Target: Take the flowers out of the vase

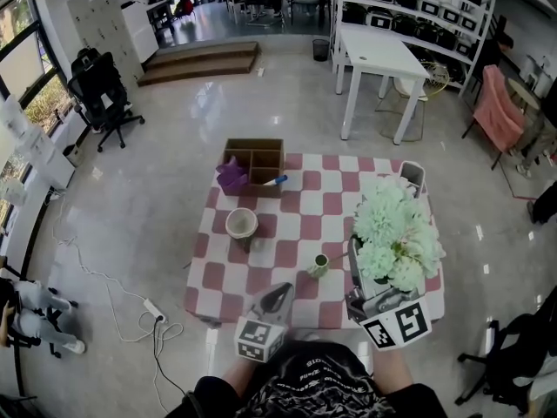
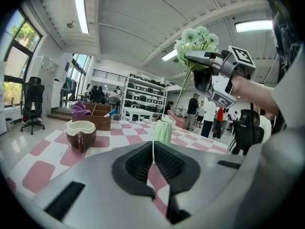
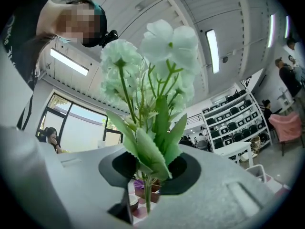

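A bunch of pale green flowers (image 1: 396,233) hangs over the right side of the checked table (image 1: 296,207), with my right gripper (image 1: 355,264) shut on its stems. In the right gripper view the stems and leaves (image 3: 148,161) pass between the jaws, and the blooms stand above. The small pale green vase (image 1: 318,265) stands near the table's front edge, and the thin stem ends hang just above and to the right of it (image 2: 163,130). My left gripper (image 1: 277,299) is shut on nothing, level, just in front of the vase (image 2: 153,152).
At the back of the table stands a brown wooden box (image 1: 255,159) with a purple cloth and a blue pen. A brown-and-white bowl (image 1: 242,224) sits on the left. A white desk (image 1: 380,50) and an office chair (image 1: 100,94) stand beyond, and cables (image 1: 152,310) lie on the floor.
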The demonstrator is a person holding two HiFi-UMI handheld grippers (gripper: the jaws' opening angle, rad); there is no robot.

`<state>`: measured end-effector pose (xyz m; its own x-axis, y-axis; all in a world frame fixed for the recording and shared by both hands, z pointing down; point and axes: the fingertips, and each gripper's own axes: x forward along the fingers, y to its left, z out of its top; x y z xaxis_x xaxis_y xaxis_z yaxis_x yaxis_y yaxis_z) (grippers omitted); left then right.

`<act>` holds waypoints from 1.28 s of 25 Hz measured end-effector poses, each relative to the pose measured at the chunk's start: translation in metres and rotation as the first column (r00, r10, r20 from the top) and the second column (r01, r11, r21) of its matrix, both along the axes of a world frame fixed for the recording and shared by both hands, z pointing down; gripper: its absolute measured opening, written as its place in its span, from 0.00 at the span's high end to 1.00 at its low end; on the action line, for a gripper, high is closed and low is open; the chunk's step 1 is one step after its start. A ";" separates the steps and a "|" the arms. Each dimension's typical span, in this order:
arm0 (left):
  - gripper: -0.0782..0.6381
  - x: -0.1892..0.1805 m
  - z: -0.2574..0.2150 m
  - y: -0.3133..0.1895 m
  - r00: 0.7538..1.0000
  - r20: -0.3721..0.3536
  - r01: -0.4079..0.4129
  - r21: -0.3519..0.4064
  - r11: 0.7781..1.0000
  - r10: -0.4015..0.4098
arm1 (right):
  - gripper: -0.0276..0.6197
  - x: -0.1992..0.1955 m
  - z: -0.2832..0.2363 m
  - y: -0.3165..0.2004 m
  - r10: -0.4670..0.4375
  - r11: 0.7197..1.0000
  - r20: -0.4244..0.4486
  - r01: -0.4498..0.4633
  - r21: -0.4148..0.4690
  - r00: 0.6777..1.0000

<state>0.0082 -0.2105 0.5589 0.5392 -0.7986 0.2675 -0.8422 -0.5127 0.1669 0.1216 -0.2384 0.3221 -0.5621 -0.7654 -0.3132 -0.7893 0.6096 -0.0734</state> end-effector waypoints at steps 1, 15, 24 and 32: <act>0.87 0.001 0.000 0.000 1.000 0.000 -0.003 0.000 1.000 0.003 | 0.80 0.003 -0.002 0.001 0.008 1.000 -0.001 -0.008 0.003 1.000; 0.87 0.013 -0.002 0.002 0.998 -0.001 -0.059 0.009 0.998 0.059 | 0.81 0.058 0.025 0.010 0.175 0.976 -0.051 -0.180 -0.121 0.983; 0.87 0.023 0.002 0.002 0.997 -0.002 -0.081 -0.011 0.997 0.081 | 0.81 0.090 0.059 0.007 0.262 0.925 -0.108 -0.282 -0.254 0.959; 0.87 0.025 0.006 0.001 0.997 0.005 -0.082 -0.033 0.996 0.082 | 0.81 0.113 0.092 0.007 0.283 0.862 -0.154 -0.322 -0.392 0.947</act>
<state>0.0330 -0.2093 0.5651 0.6007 -0.7426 0.2962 -0.7986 -0.5745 0.1795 0.2343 -0.2313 0.4144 -0.2925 -0.9507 0.1029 -0.9449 0.2708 -0.1840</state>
